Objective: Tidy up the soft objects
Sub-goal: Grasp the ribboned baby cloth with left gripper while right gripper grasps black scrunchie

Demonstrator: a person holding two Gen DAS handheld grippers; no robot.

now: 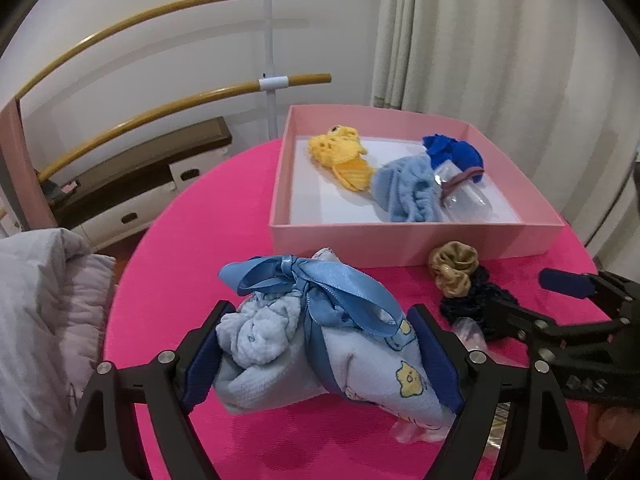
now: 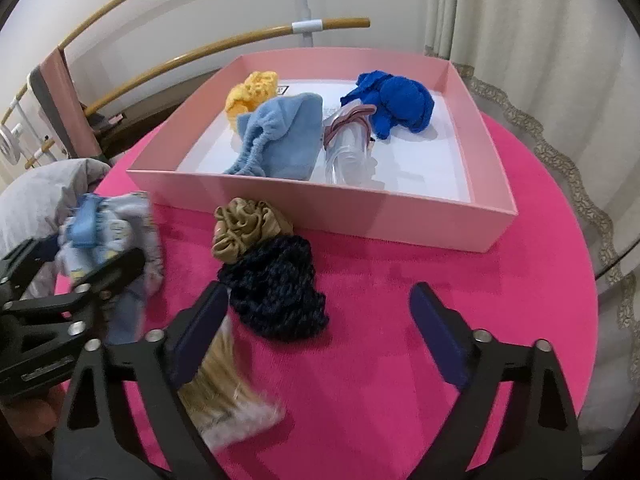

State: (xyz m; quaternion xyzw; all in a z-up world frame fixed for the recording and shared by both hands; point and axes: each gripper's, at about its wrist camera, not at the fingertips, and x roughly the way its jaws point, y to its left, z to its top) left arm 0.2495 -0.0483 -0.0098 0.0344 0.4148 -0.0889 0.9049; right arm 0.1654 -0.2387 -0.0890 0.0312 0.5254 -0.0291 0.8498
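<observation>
Both wrist views look steeply down, close, sharing the pink box (image 1: 400,240) and table (image 2: 400,300).

Round table (image 2: 400,360) under a bright pink, short-napped cloth. Shallow pale-pink cardboard box (image 2: 320,212) sits on the far half, one corner close to the table edge. Just before the box's near wall: tan satin scrunchie (image 2: 240,226), touching a dark navy knitted scrunchie (image 2: 276,292) on its near side. Nearer still, a blond fuzzy strip (image 2: 224,396), blurred, possibly fake fur, lies flat on the cloth. Left side: light-blue printed cloth bundle tied with a blue satin ribbon (image 1: 320,340); whether it rests on the cloth cannot be told.
</observation>
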